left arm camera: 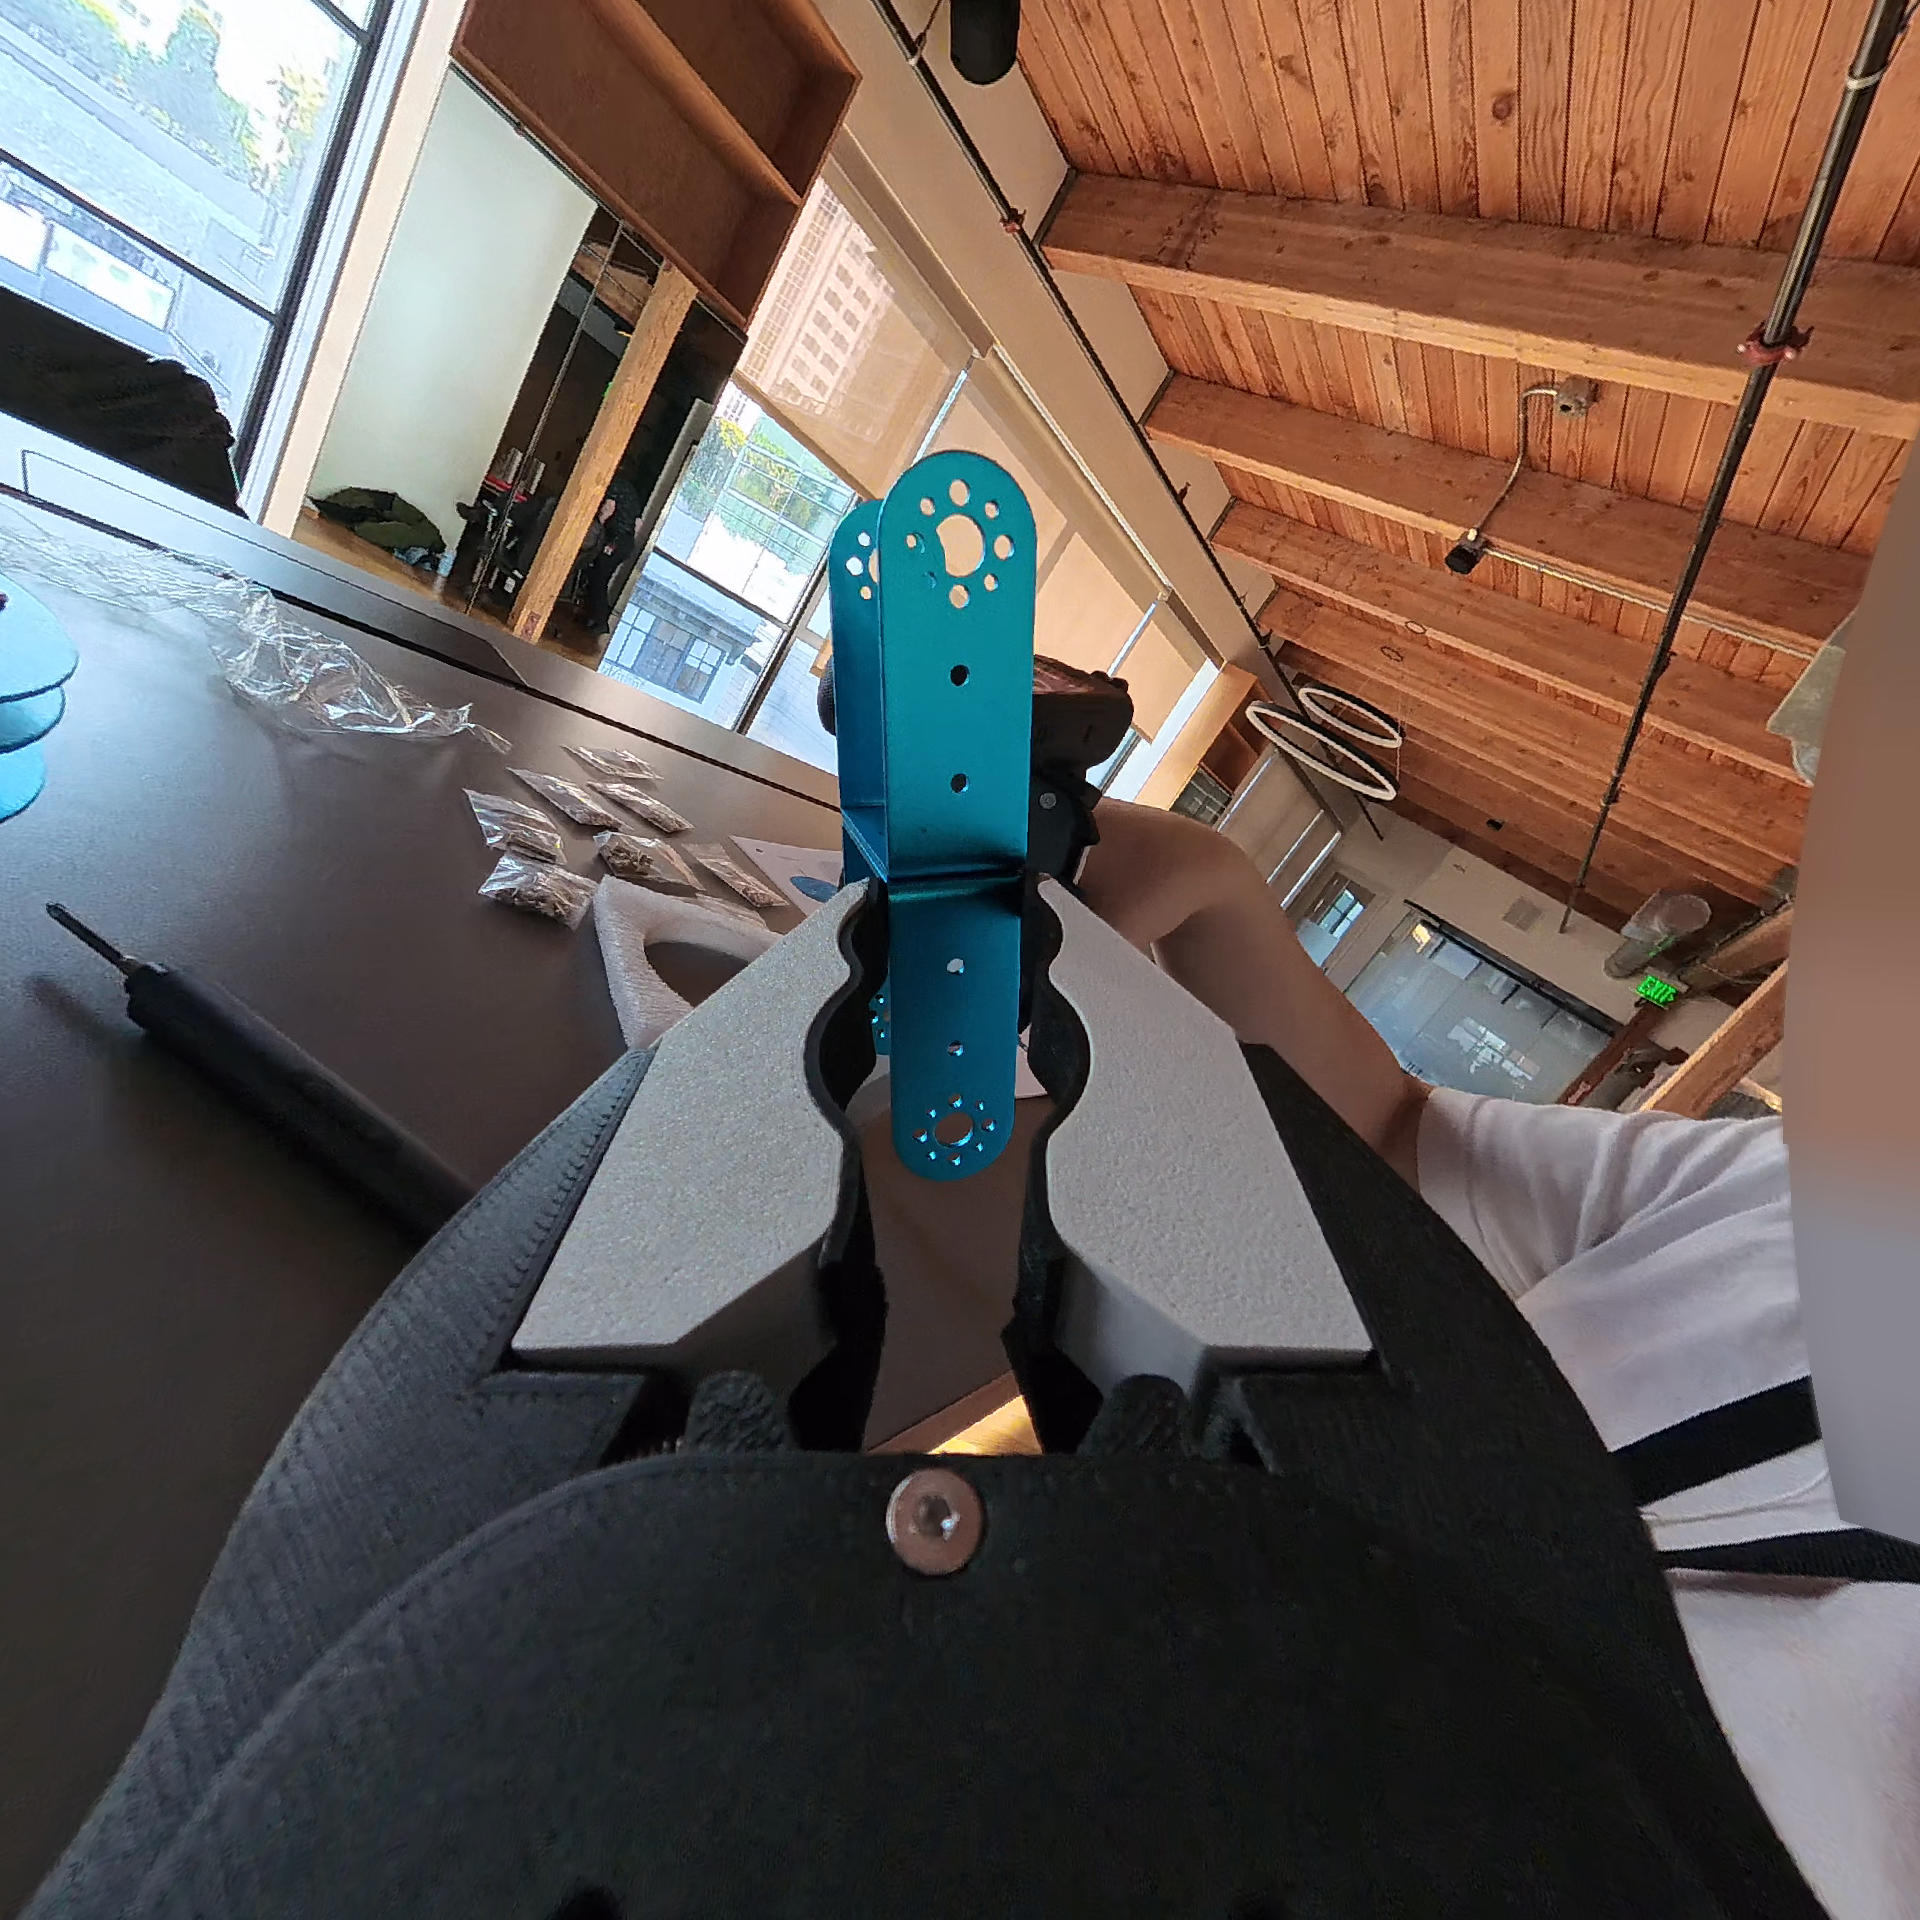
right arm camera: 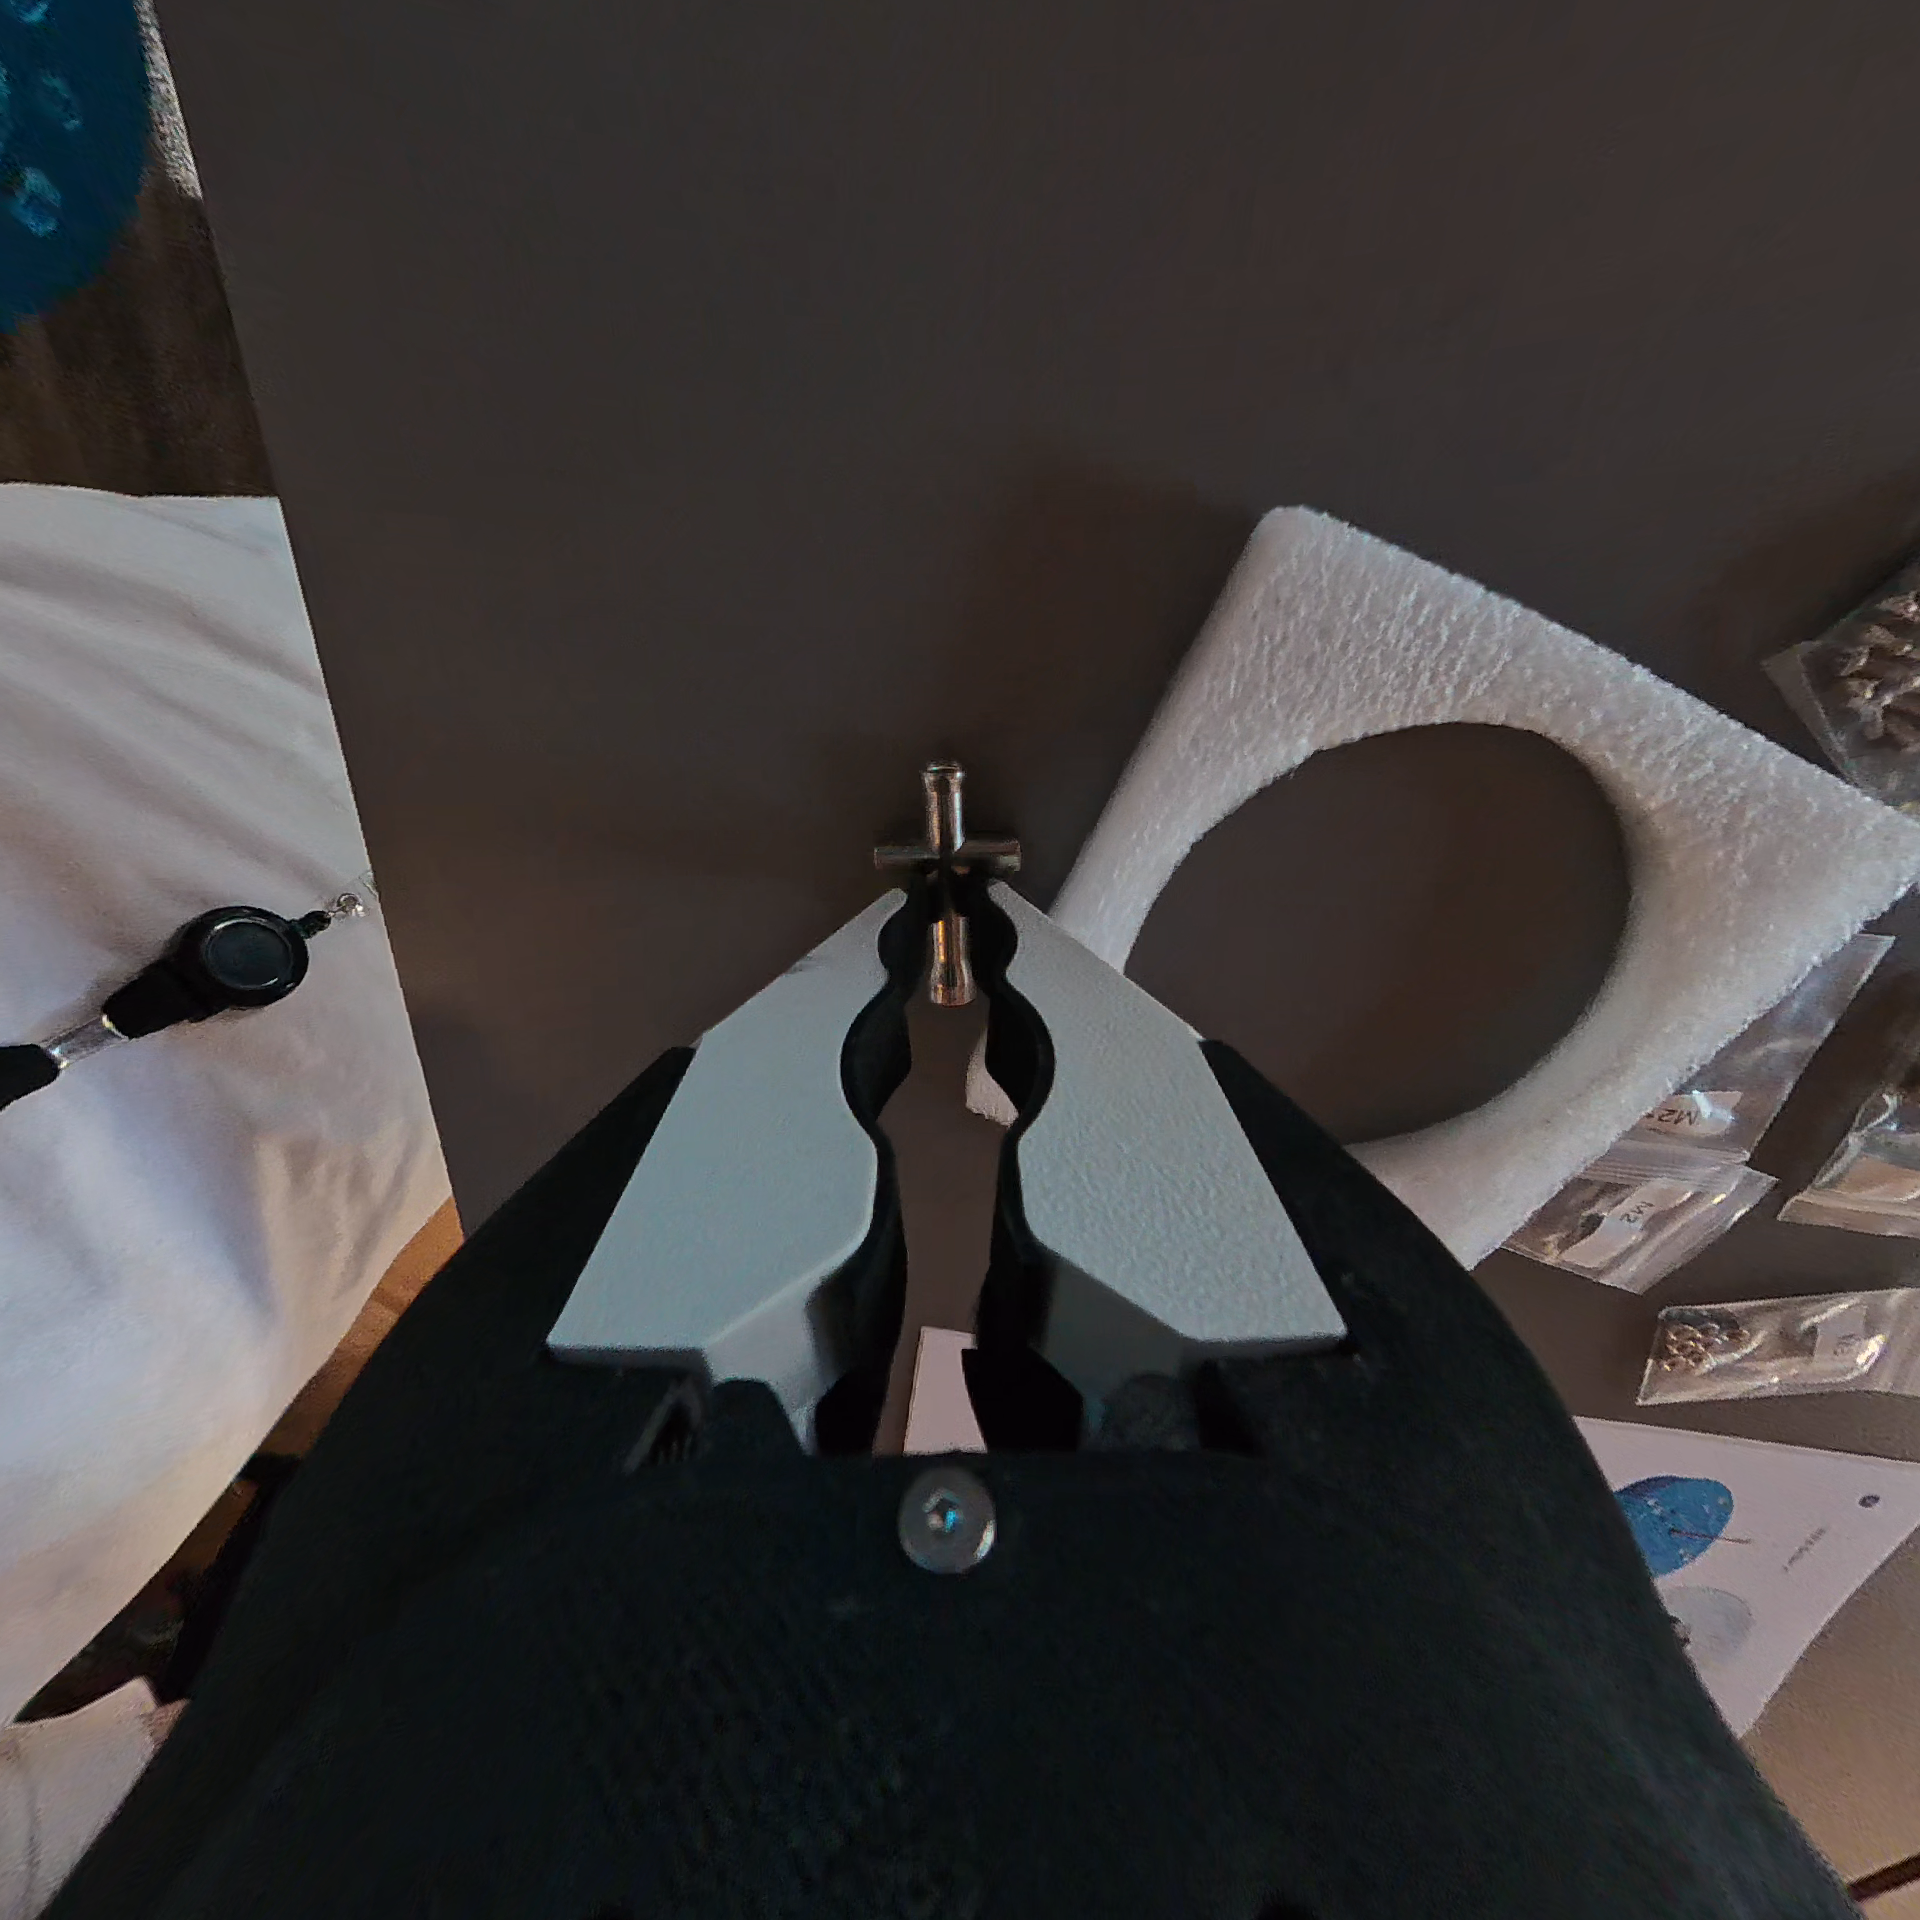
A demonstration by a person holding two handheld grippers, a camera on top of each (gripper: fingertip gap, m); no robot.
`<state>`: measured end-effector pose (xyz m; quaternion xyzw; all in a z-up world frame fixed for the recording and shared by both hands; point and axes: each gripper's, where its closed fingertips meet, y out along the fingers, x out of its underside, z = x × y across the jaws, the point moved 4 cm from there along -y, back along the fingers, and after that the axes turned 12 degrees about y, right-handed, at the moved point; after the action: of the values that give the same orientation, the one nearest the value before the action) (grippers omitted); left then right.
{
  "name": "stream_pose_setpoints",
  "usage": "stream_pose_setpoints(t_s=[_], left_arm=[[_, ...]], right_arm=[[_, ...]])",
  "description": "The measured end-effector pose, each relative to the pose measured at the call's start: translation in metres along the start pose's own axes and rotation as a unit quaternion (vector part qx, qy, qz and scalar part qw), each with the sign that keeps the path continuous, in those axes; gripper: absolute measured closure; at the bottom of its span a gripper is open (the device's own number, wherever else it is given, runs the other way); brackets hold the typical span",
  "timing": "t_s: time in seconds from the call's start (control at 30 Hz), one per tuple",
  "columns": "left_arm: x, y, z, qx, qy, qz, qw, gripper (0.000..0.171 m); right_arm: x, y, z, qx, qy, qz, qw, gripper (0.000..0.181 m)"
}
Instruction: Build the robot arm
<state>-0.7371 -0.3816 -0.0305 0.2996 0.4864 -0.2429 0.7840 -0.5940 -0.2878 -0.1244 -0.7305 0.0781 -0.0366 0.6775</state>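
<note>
My left gripper (left arm camera: 951, 894) is shut on a blue metal bracket (left arm camera: 956, 727) with round hole patterns at its ends. The bracket stands upright between the fingertips, raised above the dark table (left arm camera: 260, 935). Behind it a dark object (left arm camera: 1075, 717) and a person's forearm (left arm camera: 1247, 966) show. My right gripper (right arm camera: 948, 894) is shut on a small silver cross-shaped wrench (right arm camera: 943, 862), held just above the dark table (right arm camera: 831, 416). One arm of the wrench points forward past the fingertips.
A white foam square with a round hole (right arm camera: 1455, 831) lies right of the wrench, with several small bags of hardware (right arm camera: 1766, 1340) and a printed sheet (right arm camera: 1766, 1558). A black screwdriver (left arm camera: 260, 1070), clear plastic wrap (left arm camera: 301, 665) and blue discs (left arm camera: 31, 665) lie on the left. Across from one pair of fingers to the other is roughly 20 cm. Both grippers' tips are roughly 15 cm from the black screwdriver (left arm camera: 260, 1070).
</note>
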Motion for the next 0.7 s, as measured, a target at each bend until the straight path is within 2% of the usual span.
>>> stream_pose_setpoints(t_s=[0.07,0.13,0.23,0.27,0.33,0.37,0.4,0.47,0.57,0.7], left_arm=[[0.000,-0.001,-0.001,0.001,-0.001,0.001,1.000,0.148],[-0.001,-0.003,-0.002,0.002,-0.001,0.002,1.000,0.148],[-0.002,-0.007,-0.004,0.002,-0.002,0.003,1.000,0.148],[-0.002,-0.008,-0.005,0.002,-0.003,0.003,1.000,0.148],[-0.002,-0.009,-0.008,0.002,-0.004,0.004,1.000,0.148],[-0.002,-0.008,-0.010,0.005,-0.007,0.004,1.000,0.148],[-0.002,-0.006,-0.011,0.010,-0.010,0.004,1.000,0.148],[-0.002,-0.001,-0.013,0.023,-0.018,0.004,1.000,0.148],[-0.002,0.005,-0.015,0.029,-0.016,-0.007,0.999,0.148],[0.000,0.011,-0.025,0.012,-0.007,-0.029,0.999,0.148]], right_arm=[[0.000,0.000,0.000,-0.002,0.011,0.005,1.000,0.174],[0.004,-0.001,0.001,-0.026,0.024,0.039,0.999,0.175],[0.006,-0.013,0.001,-0.110,0.048,0.164,0.979,0.175],[0.003,-0.021,0.003,-0.139,0.050,0.227,0.963,0.174],[-0.010,-0.044,0.009,-0.177,0.024,0.402,0.898,0.175],[-0.013,-0.052,0.012,-0.200,0.021,0.458,0.866,0.175],[-0.018,-0.055,0.018,-0.216,0.036,0.486,0.846,0.175],[-0.027,-0.045,0.035,-0.208,0.077,0.476,0.851,0.174],[-0.039,-0.029,0.045,-0.185,0.082,0.434,0.878,0.174],[-0.050,-0.024,0.046,-0.179,0.078,0.412,0.890,0.174]])
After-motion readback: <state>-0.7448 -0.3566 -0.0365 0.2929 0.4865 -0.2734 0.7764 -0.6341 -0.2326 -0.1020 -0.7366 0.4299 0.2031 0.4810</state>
